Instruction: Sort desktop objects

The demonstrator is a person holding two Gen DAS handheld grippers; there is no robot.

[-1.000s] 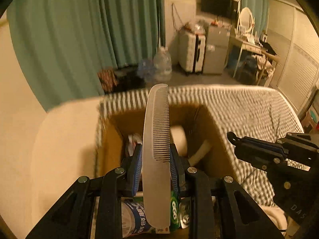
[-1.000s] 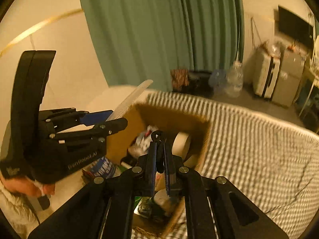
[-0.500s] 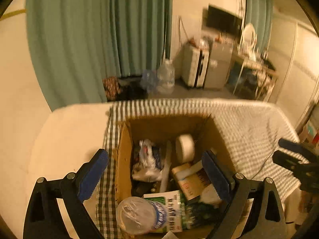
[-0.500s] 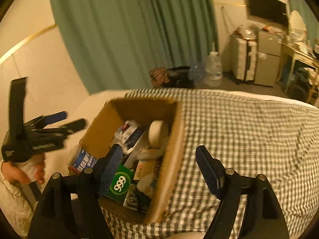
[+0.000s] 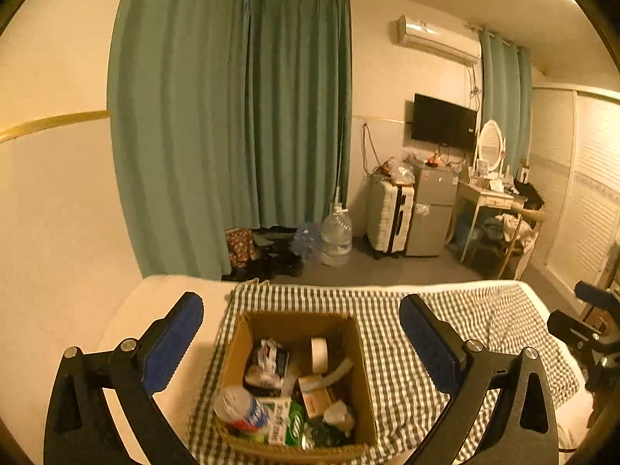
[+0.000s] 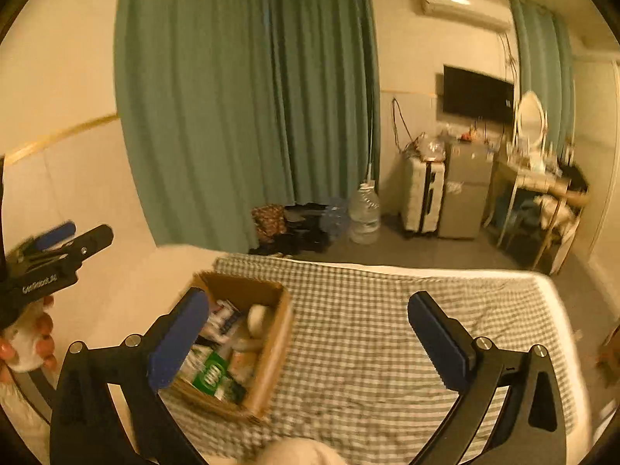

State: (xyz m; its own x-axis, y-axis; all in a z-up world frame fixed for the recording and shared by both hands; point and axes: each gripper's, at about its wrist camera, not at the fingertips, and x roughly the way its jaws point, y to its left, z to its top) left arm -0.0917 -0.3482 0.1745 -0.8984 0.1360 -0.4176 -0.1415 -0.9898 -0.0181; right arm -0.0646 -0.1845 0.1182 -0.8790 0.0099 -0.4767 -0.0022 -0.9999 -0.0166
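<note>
A cardboard box (image 5: 298, 325) sits on the checked cloth, below and ahead of both grippers. It holds a tape roll (image 5: 318, 354), a plastic bottle (image 5: 240, 410), a green pack (image 5: 294, 418), a white tube (image 5: 339, 370) and other small items. My left gripper (image 5: 300, 304) hangs above the box, jaws opening wide with nothing between them. My right gripper (image 6: 309, 300) is up to the right of the box (image 6: 281, 333), jaws also opening and empty. Each gripper shows in the other's view: the left gripper (image 6: 83, 232), the right gripper (image 5: 573, 304). I cannot pick out the comb.
The checked cloth (image 6: 387, 329) covers a white bed (image 5: 128, 321). Beyond its far edge lie green curtains (image 5: 232, 135), a water jug (image 5: 336, 238), a suitcase (image 5: 389, 219), a small fridge (image 5: 432, 209) and a desk (image 5: 488, 201). A hand (image 6: 27, 341) holds the left gripper.
The left gripper let go of the white comb and the right gripper went from shut to wide open. Both rose and drew back from the box, which now looks smaller and lower.
</note>
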